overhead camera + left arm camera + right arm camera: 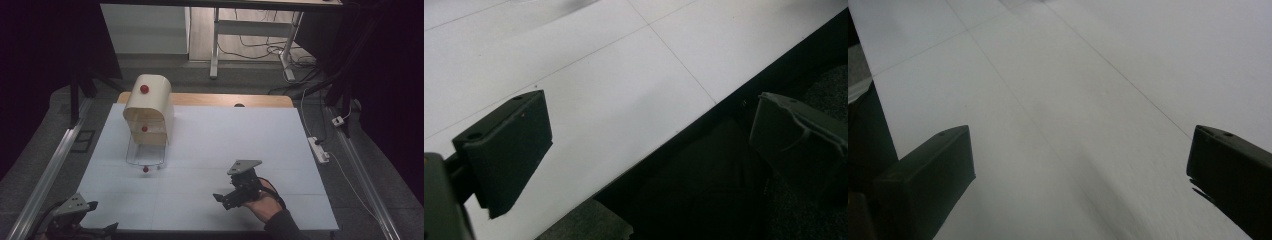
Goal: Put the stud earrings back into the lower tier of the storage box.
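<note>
The table (225, 150) is white, with thin grey lines that divide it into large squares, and a strip of light wood shows at its far edge. The bread box (149, 107) is cream with red round knobs. Each hand-held gripper, left (92, 231) and right (225, 199), is black with a grey plate on top.

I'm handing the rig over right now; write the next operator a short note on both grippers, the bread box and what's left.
Left gripper: open, empty, at the table's near left edge.
Right gripper: open, empty, low over the near right part of the table, well away from the box.
Bread box: cream, far left of the table, red knob on top. Its clear drawer with a red knob is pulled out toward the person.
Done: drawer looks open.
Left: I cannot tell; probably loading the drawer or shutting it. Nothing else lies on the table.
</note>
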